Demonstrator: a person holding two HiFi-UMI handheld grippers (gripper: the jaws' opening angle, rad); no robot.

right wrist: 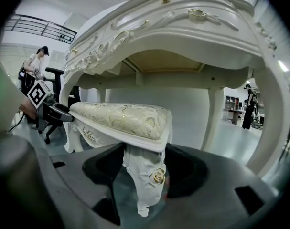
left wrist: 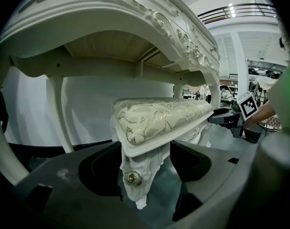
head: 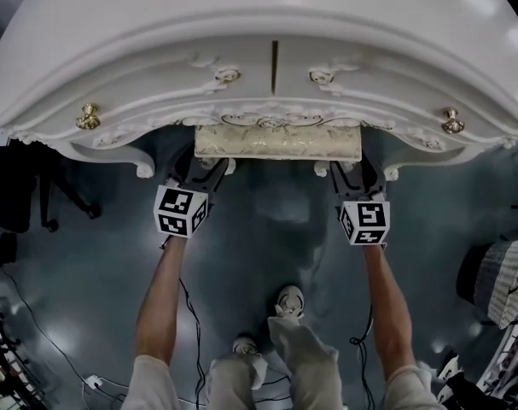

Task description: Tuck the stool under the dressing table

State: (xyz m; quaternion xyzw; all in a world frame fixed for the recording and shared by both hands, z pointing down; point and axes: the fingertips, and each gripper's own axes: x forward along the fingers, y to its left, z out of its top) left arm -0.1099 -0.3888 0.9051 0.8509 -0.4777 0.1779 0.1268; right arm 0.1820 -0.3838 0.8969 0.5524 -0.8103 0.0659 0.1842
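Stool (head: 277, 141) edge under dressing table (head: 241, 24); left tongs (head: 207, 167), right tongs (head: 349, 172) on legs

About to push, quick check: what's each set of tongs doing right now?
Left tongs: closed on left stool leg.
Right tongs: closed on right stool leg.

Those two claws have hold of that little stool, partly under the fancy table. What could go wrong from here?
1. The left claw and right claw each pinch just one carved leg of the stool; a claw might slip off, or uneven pushing could skew it.
2. A skewed stool could scrape the curved legs of the dressing table.
3. Cables trail by the person's feet; a trip seems possible.
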